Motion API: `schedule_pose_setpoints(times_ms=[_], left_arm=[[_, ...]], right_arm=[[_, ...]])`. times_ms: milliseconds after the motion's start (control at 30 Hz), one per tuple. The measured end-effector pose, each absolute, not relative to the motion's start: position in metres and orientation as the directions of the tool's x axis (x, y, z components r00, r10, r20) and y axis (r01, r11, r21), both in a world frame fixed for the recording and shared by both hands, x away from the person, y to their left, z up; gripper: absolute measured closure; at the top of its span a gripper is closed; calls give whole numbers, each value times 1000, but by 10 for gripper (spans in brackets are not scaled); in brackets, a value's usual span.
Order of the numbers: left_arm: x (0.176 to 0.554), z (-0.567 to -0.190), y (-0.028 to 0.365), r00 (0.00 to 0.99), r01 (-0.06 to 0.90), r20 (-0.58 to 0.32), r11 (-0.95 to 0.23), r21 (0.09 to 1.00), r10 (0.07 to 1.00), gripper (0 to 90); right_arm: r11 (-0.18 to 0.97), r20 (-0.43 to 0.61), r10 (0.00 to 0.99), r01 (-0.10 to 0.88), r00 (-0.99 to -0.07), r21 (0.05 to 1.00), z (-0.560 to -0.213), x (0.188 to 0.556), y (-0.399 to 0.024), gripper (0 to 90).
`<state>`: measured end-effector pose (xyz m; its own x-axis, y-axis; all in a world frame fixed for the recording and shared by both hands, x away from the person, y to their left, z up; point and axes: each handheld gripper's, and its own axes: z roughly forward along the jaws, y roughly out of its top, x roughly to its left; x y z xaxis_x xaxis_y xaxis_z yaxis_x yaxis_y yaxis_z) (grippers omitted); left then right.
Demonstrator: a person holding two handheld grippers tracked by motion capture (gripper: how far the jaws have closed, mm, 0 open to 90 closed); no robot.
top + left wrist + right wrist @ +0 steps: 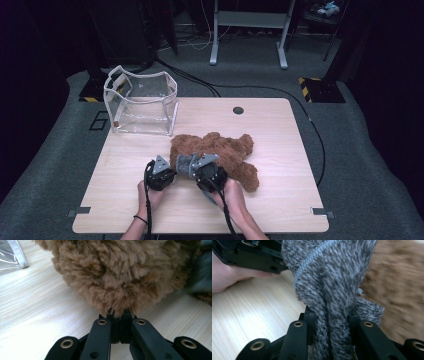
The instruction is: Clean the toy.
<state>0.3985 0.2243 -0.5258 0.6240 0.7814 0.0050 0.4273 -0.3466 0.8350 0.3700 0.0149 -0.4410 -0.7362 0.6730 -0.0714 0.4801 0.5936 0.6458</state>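
My left gripper [120,326] clenched on teddy bear [225,152] fur | my right gripper [332,322] grasping grey knit cloth [329,277] (bunched) | bear lying on counter [280,130]

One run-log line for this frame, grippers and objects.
left gripper: shut on teddy bear | right gripper: shut on grey knit cloth | clear bag: far left of table, untouched

The high view looked forward and down from above the person's side, taking in the whole desk [280,130] from well back. The left gripper view sat low, pressed close against the brown teddy bear [117,272]. The right gripper view looked closely along bunched grey cloth [332,290]; both shared the bear and desk with the high view.
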Motion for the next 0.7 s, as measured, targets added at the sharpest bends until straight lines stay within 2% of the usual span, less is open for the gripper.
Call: schedule_pose_setpoints(times_ms=[267, 700], left_arm=[[399, -526, 224, 624, 428, 4, -345, 835, 781, 890], [400, -525, 225, 621, 442, -6, -344, 829, 784, 890]], right_arm=[[594, -54, 676, 501, -734, 630, -463, 378, 35, 711], [625, -102, 698, 534, -709, 569, -476, 368, 3, 716]])
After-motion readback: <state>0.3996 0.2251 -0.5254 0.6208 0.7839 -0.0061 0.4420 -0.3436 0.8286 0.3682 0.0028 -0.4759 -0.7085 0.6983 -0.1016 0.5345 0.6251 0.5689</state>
